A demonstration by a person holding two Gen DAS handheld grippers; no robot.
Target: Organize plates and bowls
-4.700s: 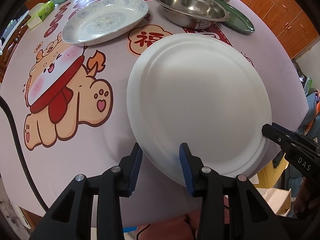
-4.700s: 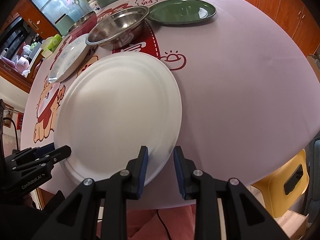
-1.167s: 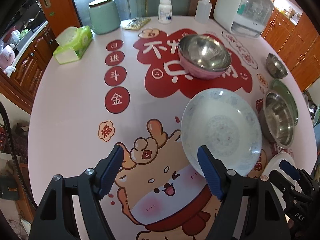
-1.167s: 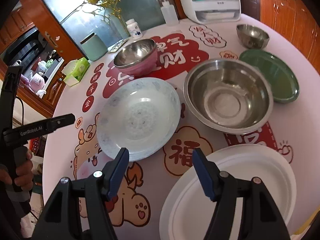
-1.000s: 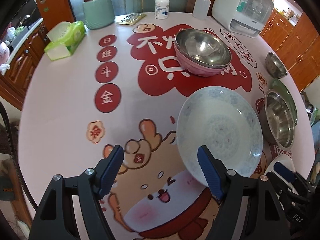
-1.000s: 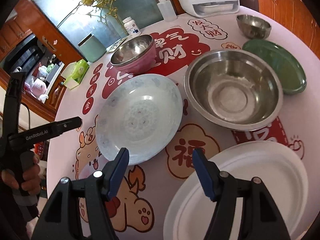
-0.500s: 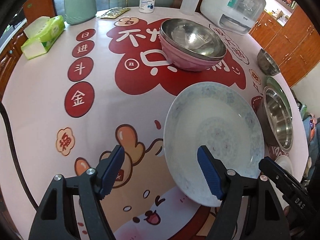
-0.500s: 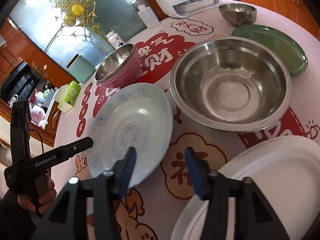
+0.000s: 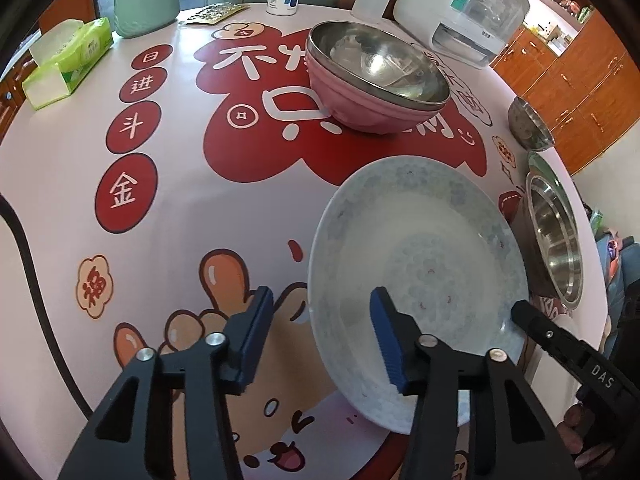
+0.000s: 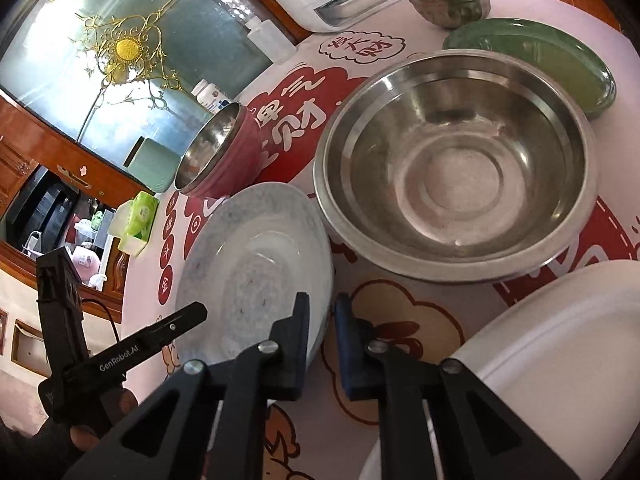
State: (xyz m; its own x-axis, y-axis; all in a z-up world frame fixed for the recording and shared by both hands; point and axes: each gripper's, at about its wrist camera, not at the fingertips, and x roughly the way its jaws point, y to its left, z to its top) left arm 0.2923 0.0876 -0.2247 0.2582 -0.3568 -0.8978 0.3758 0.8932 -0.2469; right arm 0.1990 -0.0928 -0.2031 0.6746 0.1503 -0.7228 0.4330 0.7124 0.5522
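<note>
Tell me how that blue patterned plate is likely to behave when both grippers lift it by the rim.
The blue patterned plate looks like glazed ceramic: probably stiff, fairly heavy, and breakable if dropped. Its glossy rim may slip between the pads. The right gripper pinches only the edge, so it could tilt.

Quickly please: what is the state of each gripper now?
Left gripper: jaws just closing, astride the rim of the blue-patterned plate, pads not yet on it.
Right gripper: shut on the same plate's rim.
</note>
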